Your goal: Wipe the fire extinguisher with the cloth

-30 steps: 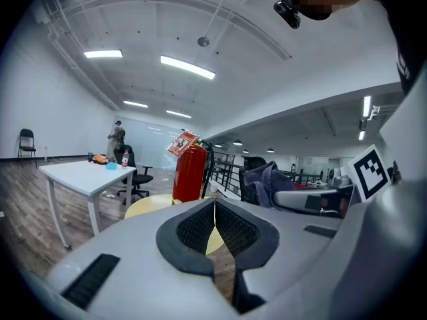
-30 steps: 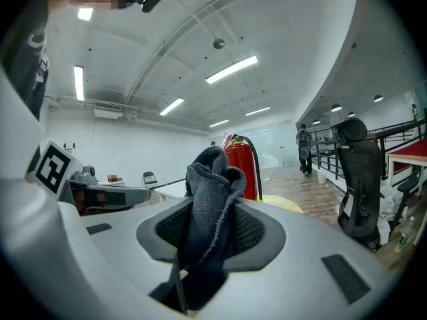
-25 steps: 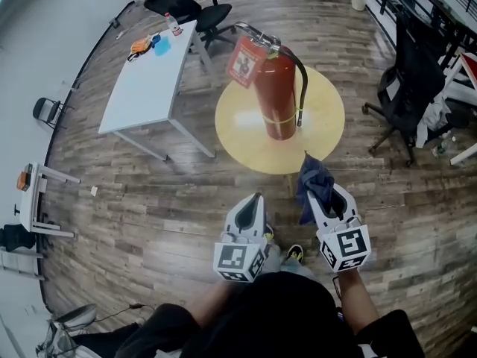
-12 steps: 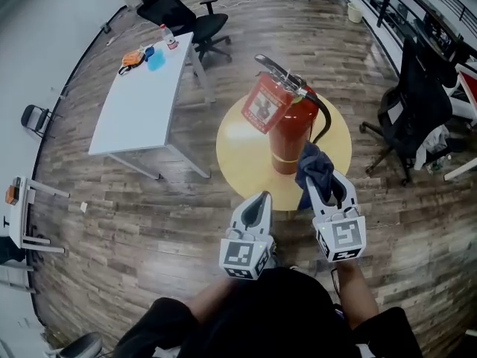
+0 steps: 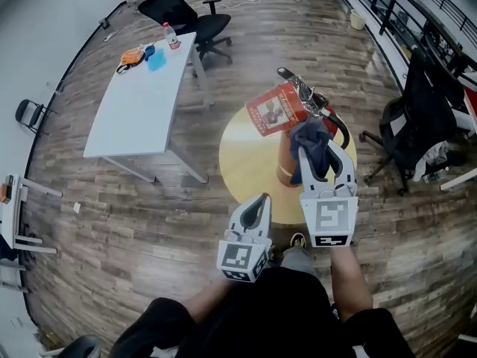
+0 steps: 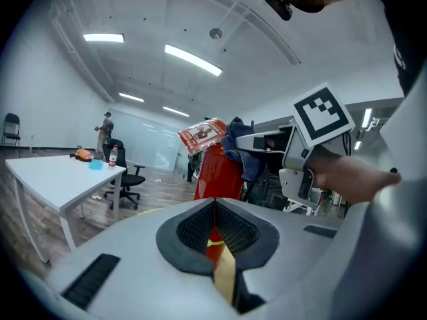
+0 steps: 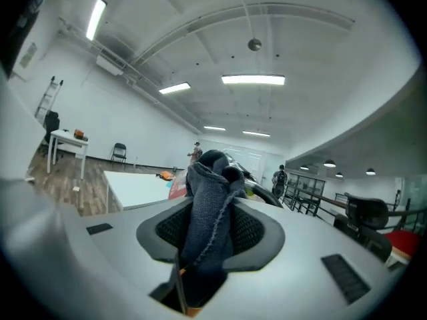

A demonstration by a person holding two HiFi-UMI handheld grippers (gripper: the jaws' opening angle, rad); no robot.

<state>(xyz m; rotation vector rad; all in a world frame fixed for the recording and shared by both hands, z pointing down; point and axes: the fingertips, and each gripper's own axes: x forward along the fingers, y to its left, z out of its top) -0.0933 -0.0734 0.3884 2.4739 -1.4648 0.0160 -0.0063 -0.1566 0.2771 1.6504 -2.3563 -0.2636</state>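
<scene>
My right gripper [image 5: 325,159] is clamped on the soft, limp cloth [image 5: 309,136], held at the top of the heavy, rigid fire extinguisher [image 6: 215,171] standing mid-table [image 5: 242,155]. My left gripper [image 5: 256,202] is closed and empty.

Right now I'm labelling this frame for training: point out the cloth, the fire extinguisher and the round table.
cloth [image 5: 309,142], head view, its bunched dark-blue middle.
fire extinguisher [image 6: 211,175], left gripper view, its red cylinder.
round table [image 5: 246,159], head view, bare yellow top.
</scene>
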